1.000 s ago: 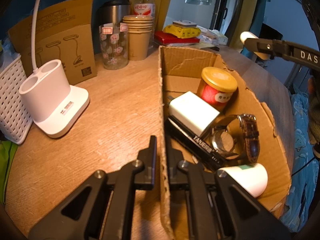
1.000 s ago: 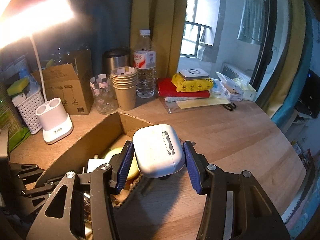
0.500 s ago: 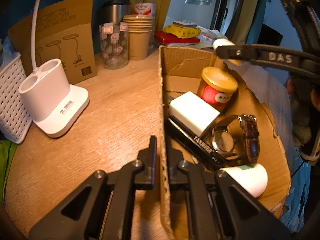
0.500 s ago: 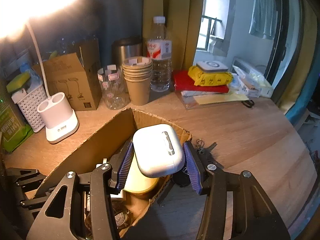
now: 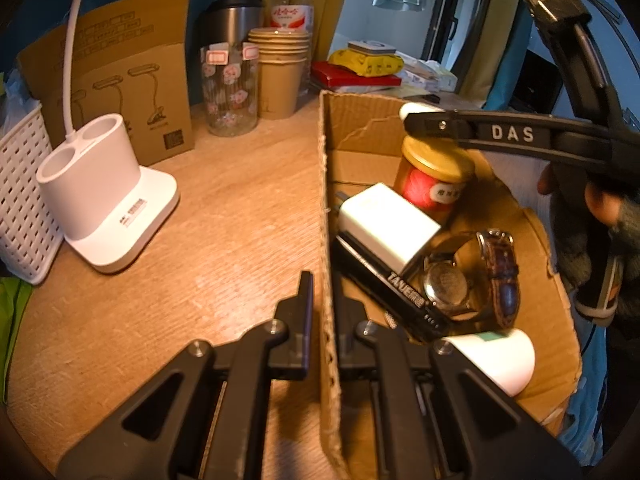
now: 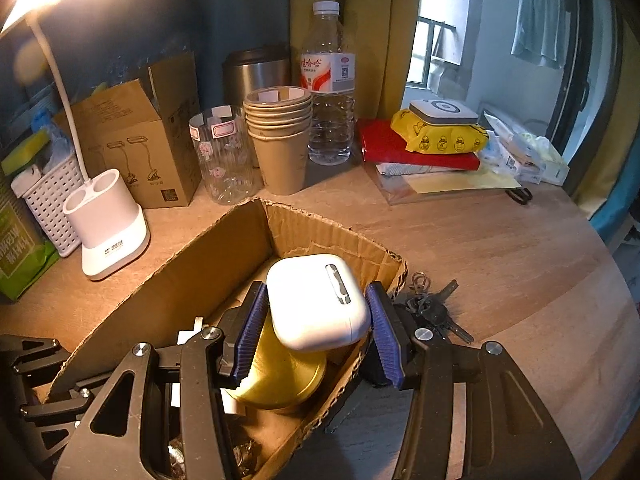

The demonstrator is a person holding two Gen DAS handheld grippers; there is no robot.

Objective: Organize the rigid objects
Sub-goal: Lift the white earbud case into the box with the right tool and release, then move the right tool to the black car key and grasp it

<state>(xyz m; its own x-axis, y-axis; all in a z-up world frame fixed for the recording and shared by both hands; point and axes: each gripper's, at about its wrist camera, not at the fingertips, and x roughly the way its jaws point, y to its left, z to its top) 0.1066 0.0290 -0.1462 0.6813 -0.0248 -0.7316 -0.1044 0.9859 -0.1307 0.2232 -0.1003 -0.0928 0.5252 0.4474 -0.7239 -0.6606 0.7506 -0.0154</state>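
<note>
Two grippers: both work at one cardboard box (image 5: pixel 362 128) on a wooden desk (image 5: pixel 224 216).
Left gripper (image 5: pixel 321 304): its fingers are pressed together on the box's near wall, one finger outside, one inside.
Right gripper (image 6: pixel 316 320): its blue ribbed pads (image 6: pixel 252 332) pinch a white earbud case (image 6: pixel 316 300) from both sides.
Case: it hangs over the box's open top, above a gold-lidded jar (image 6: pixel 280 376); whether it touches the lid is unclear.
Box contents, left view: the red jar with its gold lid (image 5: pixel 434 176), a white charger (image 5: pixel 386 222), a black bar (image 5: pixel 384 288) under the charger, a watch (image 5: pixel 472 276) with a brown strap, and a white cylinder (image 5: pixel 500 356) in the near corner.
Keys (image 6: pixel 432 312): they lie on the desk just outside the box's right wall.
Back of desk: a white lamp base (image 6: pixel 108 228), a white basket (image 6: pixel 52 200), a brown carton (image 6: pixel 136 144), a glass (image 6: pixel 224 156), stacked paper cups (image 6: pixel 280 148), a water bottle (image 6: pixel 330 84).
Person: a gloved hand (image 5: pixel 596 216) holds the right gripper's handle at the right edge of the left view.
</note>
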